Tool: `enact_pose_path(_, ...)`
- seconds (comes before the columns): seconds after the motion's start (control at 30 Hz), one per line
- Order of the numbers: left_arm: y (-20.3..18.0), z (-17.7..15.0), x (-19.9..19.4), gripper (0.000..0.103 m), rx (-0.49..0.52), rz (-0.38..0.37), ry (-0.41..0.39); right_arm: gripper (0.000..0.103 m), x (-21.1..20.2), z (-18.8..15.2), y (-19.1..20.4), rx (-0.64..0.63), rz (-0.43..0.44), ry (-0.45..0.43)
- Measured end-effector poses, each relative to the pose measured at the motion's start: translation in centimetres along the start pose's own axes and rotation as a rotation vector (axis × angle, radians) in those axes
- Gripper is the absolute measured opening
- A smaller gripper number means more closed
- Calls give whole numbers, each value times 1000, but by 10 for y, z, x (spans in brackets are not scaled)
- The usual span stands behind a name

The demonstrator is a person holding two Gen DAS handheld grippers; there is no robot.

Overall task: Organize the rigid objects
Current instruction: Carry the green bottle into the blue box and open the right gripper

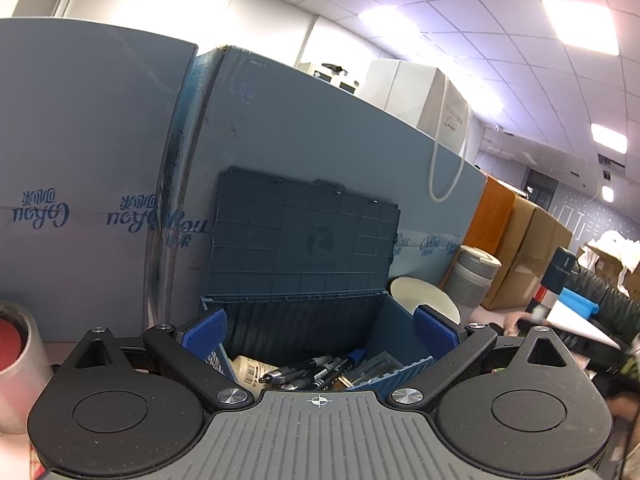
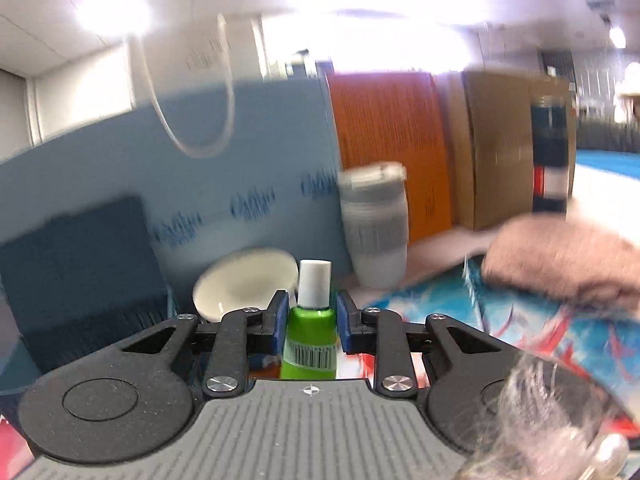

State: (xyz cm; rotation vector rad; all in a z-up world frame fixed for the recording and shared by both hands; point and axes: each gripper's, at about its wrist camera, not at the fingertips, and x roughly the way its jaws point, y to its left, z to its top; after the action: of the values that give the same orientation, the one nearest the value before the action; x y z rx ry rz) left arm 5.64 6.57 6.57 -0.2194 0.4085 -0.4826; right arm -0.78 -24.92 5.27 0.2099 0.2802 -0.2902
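In the left wrist view an open dark blue storage box (image 1: 396,328) stands with its lid (image 1: 304,240) leaning back on a blue carton. Inside lie several black markers (image 1: 316,370) and a small white bottle (image 1: 250,368). My left gripper (image 1: 320,330) is open and empty, its blue pads at either side above the box. In the right wrist view my right gripper (image 2: 311,318) is shut on a green bottle (image 2: 310,340) with a white cap, held upright. The box (image 2: 80,276) shows blurred at left.
A white bowl (image 2: 248,284) and a grey lidded cup (image 2: 374,228) stand by the blue carton wall (image 1: 300,132). Orange and brown cartons (image 2: 440,148) stand further right. A pink cloth (image 2: 560,260) lies on a colourful pack. A tape roll (image 1: 16,348) sits at left.
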Motion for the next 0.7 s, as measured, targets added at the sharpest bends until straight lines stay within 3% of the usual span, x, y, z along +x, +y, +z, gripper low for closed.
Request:
enact_pose_path(0.2, 5, 1, 0, 101, -15, -6, -1, 23, -18, 29, 19, 17, 52, -114)
enact_pose_path(0.4, 14, 1, -1, 101, -42, 15, -3, 23, -32, 45, 63, 14, 210, -174)
enact_pose_path(0.57, 22, 2, -3, 101, -66, 51, -19, 23, -24, 46, 104, 39, 365, -126)
enact_pose_path(0.7, 32, 3, -4, 101, -95, 64, -24, 23, -10, 36, 136, 56, 434, -72)
